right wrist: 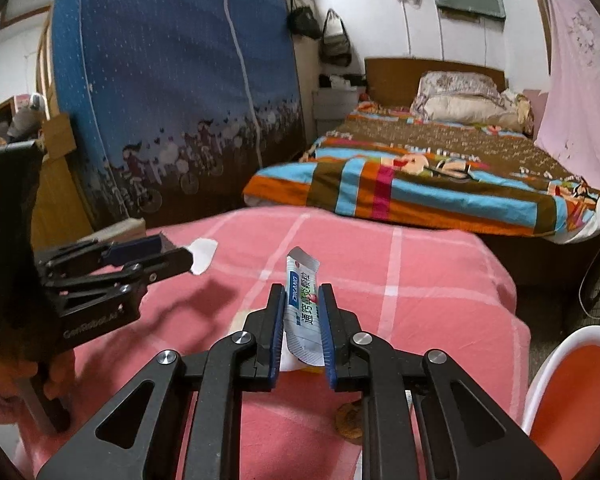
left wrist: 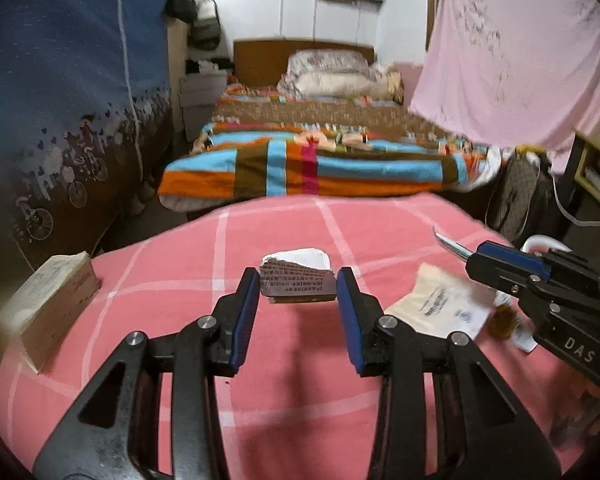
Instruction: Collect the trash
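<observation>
Trash in both hands: left gripper pinches a folded leaflet above mid-table; right gripper clamps an upright sachet near the table's right edge, long axis pointing away.

- Under me lies a pink checked cloth with pale lines crossing it, covering the tabletop.
- At nine o'clock on it, near the edge, sits a pale wooden block.
- At twelve o'clock, beyond the far edge, I see a bed with a striped blanket in orange, blue and brown; pillows are stacked against its brown headboard.
- At ten o'clock stands a tall blue sheet printed with bicycles and hearts.
- At two o'clock hangs a pink cloth.
- At four o'clock in my right view there is an orange and white chair.
- Dark bags hang at twelve o'clock by the wall.
</observation>
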`<state>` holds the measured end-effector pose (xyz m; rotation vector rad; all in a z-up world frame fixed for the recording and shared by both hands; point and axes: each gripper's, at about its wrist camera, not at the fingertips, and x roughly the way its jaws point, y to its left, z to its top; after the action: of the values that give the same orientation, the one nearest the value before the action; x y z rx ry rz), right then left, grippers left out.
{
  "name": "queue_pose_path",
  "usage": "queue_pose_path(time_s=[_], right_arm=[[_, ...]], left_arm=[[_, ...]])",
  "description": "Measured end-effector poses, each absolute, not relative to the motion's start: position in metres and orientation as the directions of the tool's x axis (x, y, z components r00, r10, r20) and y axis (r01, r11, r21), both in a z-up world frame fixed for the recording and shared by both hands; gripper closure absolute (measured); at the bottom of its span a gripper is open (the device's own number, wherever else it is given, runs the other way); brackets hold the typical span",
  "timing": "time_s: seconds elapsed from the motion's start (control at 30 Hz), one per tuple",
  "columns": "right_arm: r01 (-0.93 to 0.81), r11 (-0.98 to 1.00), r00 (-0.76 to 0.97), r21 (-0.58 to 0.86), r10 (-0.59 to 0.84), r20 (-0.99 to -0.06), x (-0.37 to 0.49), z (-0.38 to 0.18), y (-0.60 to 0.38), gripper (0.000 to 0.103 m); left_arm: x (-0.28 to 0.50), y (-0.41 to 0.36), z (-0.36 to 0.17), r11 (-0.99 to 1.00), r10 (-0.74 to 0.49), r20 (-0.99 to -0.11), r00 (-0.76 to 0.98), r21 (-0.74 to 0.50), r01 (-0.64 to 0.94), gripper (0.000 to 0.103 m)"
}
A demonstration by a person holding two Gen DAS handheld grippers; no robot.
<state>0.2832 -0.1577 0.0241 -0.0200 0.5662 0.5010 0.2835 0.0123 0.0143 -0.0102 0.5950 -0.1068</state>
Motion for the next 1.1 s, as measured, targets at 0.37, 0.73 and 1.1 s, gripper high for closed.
queue_pose_path(time_s=[0.37, 0.73, 1.1], right_arm=[[-0.407, 0.909, 0.886, 0.096, 0.418, -0.199, 0.24, 0.061, -0.194, 0.088], [-0.3, 0.94, 0.944, 0.164, 0.317, -0.091, 0.225, 0.078, -0.251, 0.089], [-0.354, 0.919, 0.83, 0.172, 0.394, -0.395, 0.244, 0.044, -0.247, 0.087]], left_arm=[[0.235, -0.017, 0.061, 0.989, -0.148, -0.268, 0.952, -0.028, 0.146, 0.079], [0.217, -0.072, 0.077, 0.958, -0.271, -0.142, 0.952, 0.055, 0.281, 0.079], [0.222, -0.05, 0.048, 0.97, -0.24, -0.345, 0.907, -0.114, 0.213, 0.079]])
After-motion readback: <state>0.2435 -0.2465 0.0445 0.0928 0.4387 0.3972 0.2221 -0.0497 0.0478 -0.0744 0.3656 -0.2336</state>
